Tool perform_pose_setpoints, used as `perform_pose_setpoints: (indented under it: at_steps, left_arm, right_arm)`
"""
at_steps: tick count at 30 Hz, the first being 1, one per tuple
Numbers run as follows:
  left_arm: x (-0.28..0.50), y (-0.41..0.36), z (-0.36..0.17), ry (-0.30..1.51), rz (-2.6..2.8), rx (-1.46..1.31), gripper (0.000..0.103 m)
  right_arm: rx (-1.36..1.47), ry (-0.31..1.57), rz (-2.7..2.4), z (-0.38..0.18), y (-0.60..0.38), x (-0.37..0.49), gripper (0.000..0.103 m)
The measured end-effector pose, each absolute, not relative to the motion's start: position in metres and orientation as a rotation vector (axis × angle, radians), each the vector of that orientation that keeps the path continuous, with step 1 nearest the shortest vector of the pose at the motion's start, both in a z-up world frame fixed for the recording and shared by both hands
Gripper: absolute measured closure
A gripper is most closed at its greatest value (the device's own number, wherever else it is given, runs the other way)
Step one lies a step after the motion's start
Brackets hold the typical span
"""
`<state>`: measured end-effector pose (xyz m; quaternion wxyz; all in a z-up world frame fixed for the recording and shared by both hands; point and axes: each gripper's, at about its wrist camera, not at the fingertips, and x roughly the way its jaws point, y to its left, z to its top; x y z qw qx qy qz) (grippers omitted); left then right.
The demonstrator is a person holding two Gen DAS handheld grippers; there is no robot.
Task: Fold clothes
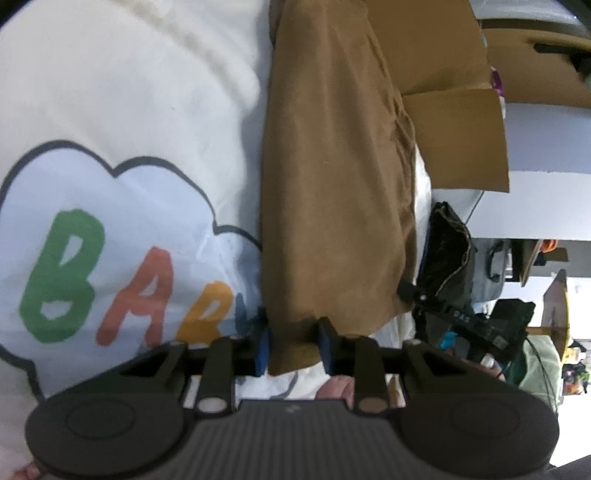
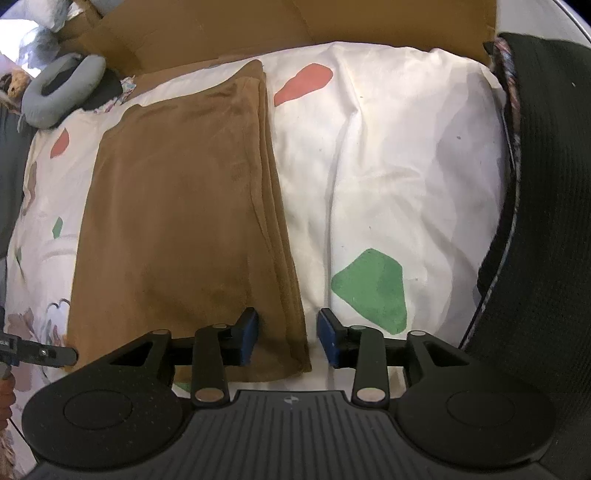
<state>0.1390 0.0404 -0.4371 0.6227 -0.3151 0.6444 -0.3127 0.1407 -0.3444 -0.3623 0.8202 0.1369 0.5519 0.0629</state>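
A brown cloth, folded into a long thick rectangle, lies on a white bed cover printed with a cloud and coloured letters. In the left wrist view its near corner fills the gap between the blue pads, and my left gripper is shut on it. In the right wrist view the brown cloth lies flat with its layered edge to the right. My right gripper straddles its near right corner, open. The left pad rests on the cloth, while the right pad stands off it over the white cover.
A cardboard box stands along the far side of the bed. A grey neck pillow lies at the far left. A black knit fabric borders the right. A dark bag sits beyond the bed's edge.
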Motion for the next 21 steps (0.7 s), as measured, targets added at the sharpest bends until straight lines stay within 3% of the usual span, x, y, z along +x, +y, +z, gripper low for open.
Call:
perform_pose_setpoints:
  at_steps: [2, 4, 9, 11, 13, 21]
  left_arm:
    - [0.139, 0.042, -0.438, 1.484, -0.719, -0.736, 0.078]
    - [0.138, 0.044, -0.438, 1.489, -0.719, -0.731, 0.088]
    - [0.140, 0.049, -0.430, 1.486, -0.719, -0.721, 0.097]
    - [0.142, 0.050, -0.422, 1.475, -0.734, -0.704, 0.097]
    - [0.145, 0.053, -0.416, 1.470, -0.740, -0.687, 0.097]
    - [0.147, 0.053, -0.423, 1.488, -0.724, -0.664, 0.097]
  right_arm:
    - [0.269, 1.177, 0.140, -0.363, -0.342, 0.143, 0.053]
    - [0.261, 1.179, 0.147, -0.366, -0.340, 0.146, 0.052]
    - [0.244, 1.182, 0.159, -0.367, -0.336, 0.150, 0.052]
    - [0.236, 1.189, 0.166, -0.365, -0.334, 0.149, 0.061]
    - [0.247, 1.197, 0.171, -0.361, -0.333, 0.149, 0.063]
    - [0.291, 1.207, 0.195, -0.369, -0.338, 0.152, 0.058]
